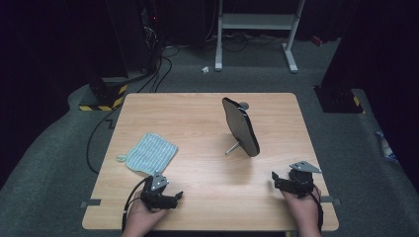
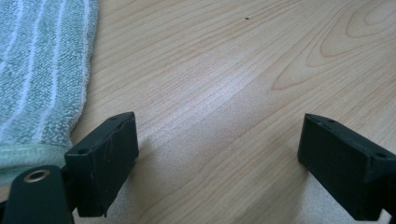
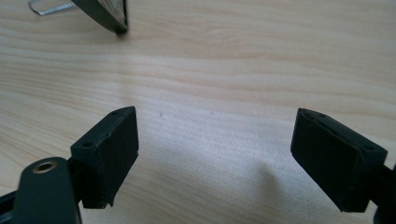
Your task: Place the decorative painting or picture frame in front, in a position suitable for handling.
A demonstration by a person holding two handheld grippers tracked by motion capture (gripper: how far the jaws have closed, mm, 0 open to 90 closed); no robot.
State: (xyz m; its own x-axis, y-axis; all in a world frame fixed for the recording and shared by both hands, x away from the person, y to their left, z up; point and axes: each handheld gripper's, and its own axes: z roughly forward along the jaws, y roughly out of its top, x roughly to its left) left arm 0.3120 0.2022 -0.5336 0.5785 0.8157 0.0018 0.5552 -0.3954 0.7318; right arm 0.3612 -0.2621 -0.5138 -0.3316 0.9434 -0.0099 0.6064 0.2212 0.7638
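The wooden table [image 1: 207, 123] carries everything and serves as the landmark. Toward its far right-of-centre stands a dark oval mirror [image 1: 241, 126], tilted back on a thin metal prop, its lower edge resting on the tabletop. Nearer the table's left edge lies a pale blue striped cloth [image 1: 149, 153], flat, with a small loop at its near corner. At the table's near left, the left gripper [image 1: 174, 196] rests just beside the cloth's near edge, jaws spread wide with nothing between them. At the table's near right, the right gripper [image 1: 274, 178] sits low over bare wood, jaws likewise wide apart and empty, the mirror's lower tip a little way ahead of it.
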